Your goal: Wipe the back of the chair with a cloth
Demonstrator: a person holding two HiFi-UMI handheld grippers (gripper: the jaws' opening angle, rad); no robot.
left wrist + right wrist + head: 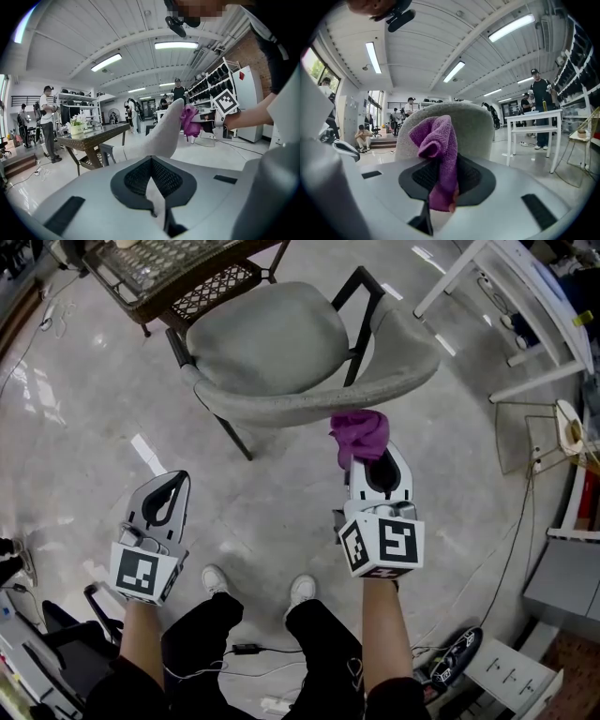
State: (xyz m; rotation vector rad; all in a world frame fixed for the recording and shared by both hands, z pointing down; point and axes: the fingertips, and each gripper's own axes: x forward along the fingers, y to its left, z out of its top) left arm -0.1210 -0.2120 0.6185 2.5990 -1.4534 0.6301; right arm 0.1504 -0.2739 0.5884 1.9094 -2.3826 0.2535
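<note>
A grey upholstered chair [281, 343] with black legs stands on the floor ahead of me; its curved back [319, 404] faces me. My right gripper [367, 457] is shut on a purple cloth [359, 434], which bunches up right at the outer face of the chair back. In the right gripper view the purple cloth [438, 154] hangs from the jaws in front of the chair back [454, 129]. My left gripper [167, 493] hovers over bare floor to the left of the chair, shut with nothing in it. From the left gripper view, the chair back [159, 133] shows side-on with the purple cloth [189, 121] against it.
A wicker table with a glass top [169, 268] stands just behind the chair. A white table [525, 306] is at the right, a wire stand [539, 432] beside it. Cables [253, 652] and my feet [258, 587] are on the floor below. People stand far off.
</note>
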